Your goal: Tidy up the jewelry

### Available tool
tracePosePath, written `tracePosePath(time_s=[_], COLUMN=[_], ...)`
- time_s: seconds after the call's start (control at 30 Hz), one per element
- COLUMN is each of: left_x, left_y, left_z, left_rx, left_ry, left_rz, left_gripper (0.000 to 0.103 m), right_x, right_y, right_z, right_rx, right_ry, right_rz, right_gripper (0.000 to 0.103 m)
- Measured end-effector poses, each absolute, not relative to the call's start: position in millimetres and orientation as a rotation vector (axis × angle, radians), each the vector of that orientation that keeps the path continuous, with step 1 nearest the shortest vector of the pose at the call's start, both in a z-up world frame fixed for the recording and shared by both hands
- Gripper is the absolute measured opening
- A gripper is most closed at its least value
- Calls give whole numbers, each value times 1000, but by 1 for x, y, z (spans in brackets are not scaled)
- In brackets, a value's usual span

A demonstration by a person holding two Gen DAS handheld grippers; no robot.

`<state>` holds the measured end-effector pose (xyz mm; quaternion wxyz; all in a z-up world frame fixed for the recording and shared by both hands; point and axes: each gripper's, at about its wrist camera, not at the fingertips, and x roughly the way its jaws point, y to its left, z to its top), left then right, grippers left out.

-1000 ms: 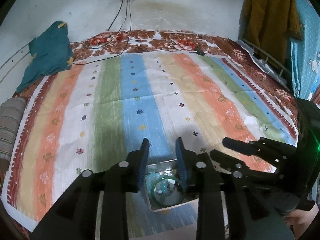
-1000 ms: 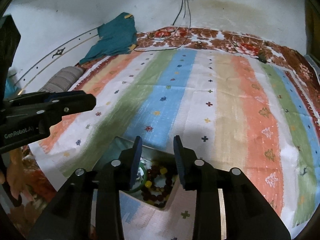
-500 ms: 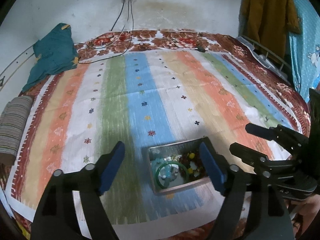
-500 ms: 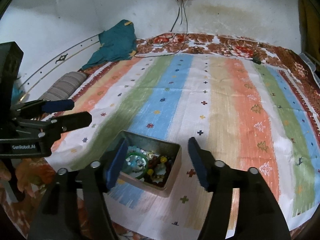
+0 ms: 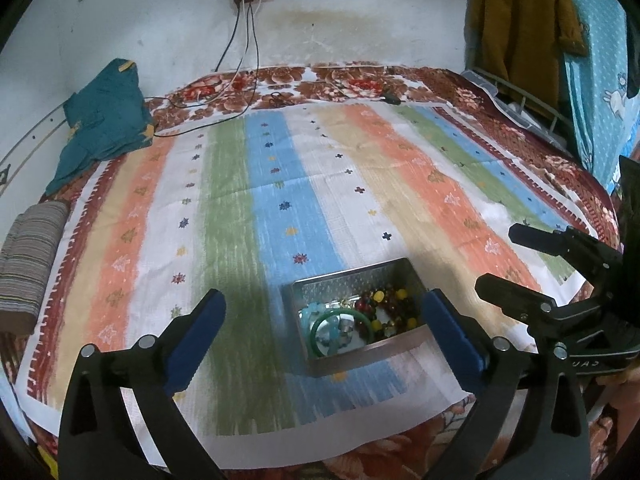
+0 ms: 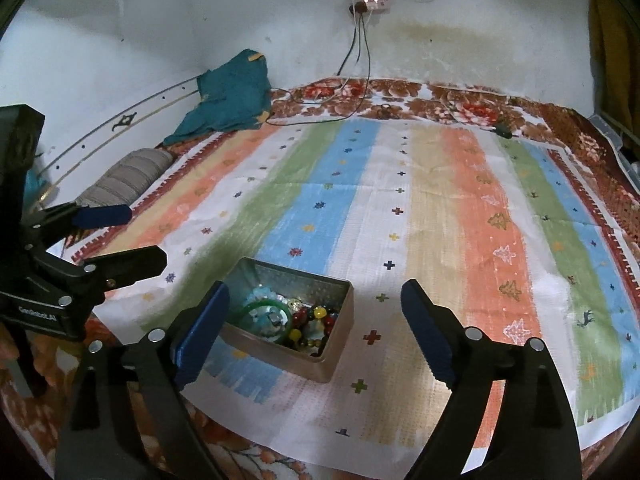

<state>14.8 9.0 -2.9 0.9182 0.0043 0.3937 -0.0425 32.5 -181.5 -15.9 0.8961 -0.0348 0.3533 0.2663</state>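
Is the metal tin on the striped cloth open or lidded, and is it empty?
Open, not empty: no lid on the metal tin; a green bangle and coloured beads lie inside.

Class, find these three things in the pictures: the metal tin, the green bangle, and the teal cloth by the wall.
metal tin (image 6: 280, 356): right wrist view, on its near outer wall.
green bangle (image 5: 316, 326): left wrist view, on its left rim.
teal cloth (image 5: 104, 116): left wrist view, on its middle.

Black tongs (image 5: 324, 312) with blue ribbed pads (image 5: 195, 338), silver screws and white lettering.
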Motion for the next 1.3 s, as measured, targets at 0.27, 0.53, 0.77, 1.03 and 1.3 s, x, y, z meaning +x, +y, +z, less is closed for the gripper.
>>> tracePosePath(time_s=[0.27, 0.53, 0.77, 1.03, 1.3], left_x=[3, -5, -7, -9, -9], left_y=[9, 13, 9, 4, 2], left_z=[-3, -5, -3, -2, -2], left_rx=[18, -27, 13, 50, 57], left_ry=[801, 810, 796, 792, 792], left_rz=[-86, -76, -53, -53, -53], left_gripper=[97, 97, 97, 97, 97], right_x=[25, 21, 20, 18, 19], right_y=[-183, -184, -185, -185, -189], right_z=[-14, -13, -13, -15, -16], right_rx=[-83, -85, -84, -85, -70], right_ry=[722, 721, 729, 741, 732], right_rz=[564, 576, 574, 575, 561], right_gripper=[92, 92, 92, 92, 92])
